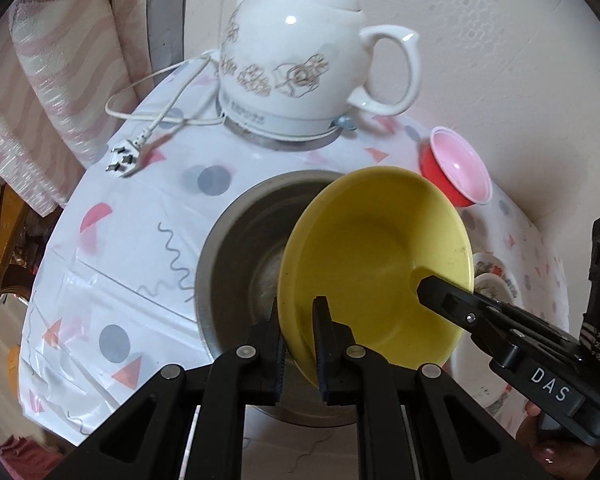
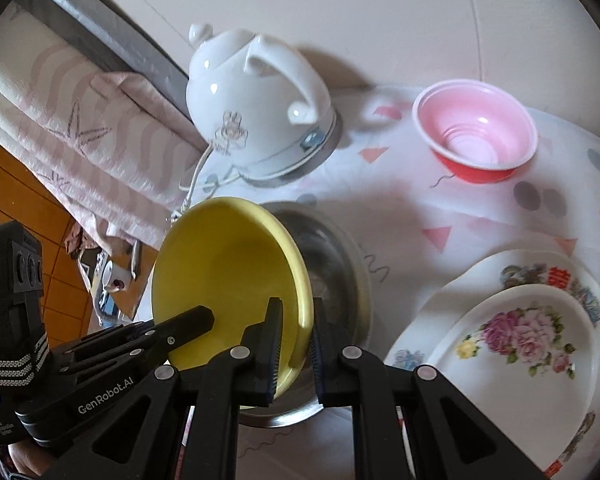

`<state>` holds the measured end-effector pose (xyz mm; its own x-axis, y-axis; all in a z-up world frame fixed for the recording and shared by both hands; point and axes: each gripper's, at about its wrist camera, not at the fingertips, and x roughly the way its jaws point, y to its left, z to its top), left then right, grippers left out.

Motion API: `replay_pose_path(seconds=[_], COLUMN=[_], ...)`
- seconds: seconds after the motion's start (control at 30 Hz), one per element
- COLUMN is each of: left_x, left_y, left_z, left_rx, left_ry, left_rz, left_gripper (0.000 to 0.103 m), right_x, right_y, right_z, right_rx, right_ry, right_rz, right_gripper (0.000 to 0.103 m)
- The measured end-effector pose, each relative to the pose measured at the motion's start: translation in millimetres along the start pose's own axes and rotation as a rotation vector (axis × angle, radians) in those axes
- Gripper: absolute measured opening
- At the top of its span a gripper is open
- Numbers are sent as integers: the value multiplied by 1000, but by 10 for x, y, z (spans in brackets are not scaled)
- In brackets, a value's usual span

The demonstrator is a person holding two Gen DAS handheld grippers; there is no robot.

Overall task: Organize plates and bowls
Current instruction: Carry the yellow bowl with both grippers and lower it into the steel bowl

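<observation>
A yellow bowl [image 1: 372, 248] [image 2: 228, 264] hangs tilted over a steel bowl [image 1: 236, 248] [image 2: 336, 264] on the table. My left gripper [image 1: 298, 312] is shut on the yellow bowl's rim at one side. My right gripper [image 2: 296, 312] is shut on the rim at the opposite side, one finger inside the bowl and one outside. In each wrist view the other gripper reaches in from the side, the right gripper [image 1: 440, 286] and the left gripper [image 2: 198, 318]. A red bowl with a pink inside [image 1: 456, 176] [image 2: 476, 136] stands at the table's back. Two floral plates [image 2: 520, 332] [image 1: 496, 276] lie stacked on the right.
A white ceramic kettle [image 1: 296, 60] [image 2: 252, 108] stands on its base behind the steel bowl. Its cord and plug [image 1: 120, 160] trail across the patterned tablecloth [image 1: 140, 264]. A wall is behind the table, and a pink striped cloth [image 2: 72, 128] hangs at the left.
</observation>
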<state>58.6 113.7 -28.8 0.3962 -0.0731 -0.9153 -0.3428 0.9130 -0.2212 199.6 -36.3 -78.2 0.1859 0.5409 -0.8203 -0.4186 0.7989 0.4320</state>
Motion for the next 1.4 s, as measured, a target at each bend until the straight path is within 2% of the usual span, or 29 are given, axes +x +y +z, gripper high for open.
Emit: replay_pose_path(seconds=[0.57, 0.87, 1.4], left_x=[287, 343, 443], left_y=[15, -20, -12], left_z=[-34, -23, -3], left_rx=[33, 63, 86], left_ry=[42, 36, 41], left_rz=[84, 129, 154], left_gripper=[15, 16, 18], right_x=[234, 293, 385], right_y=[17, 13, 29], right_z=[25, 34, 50], right_rx=[-25, -29, -31], right_ry=[59, 75, 96], right_rz=[-73, -96, -131], right_gripper=[13, 15, 16])
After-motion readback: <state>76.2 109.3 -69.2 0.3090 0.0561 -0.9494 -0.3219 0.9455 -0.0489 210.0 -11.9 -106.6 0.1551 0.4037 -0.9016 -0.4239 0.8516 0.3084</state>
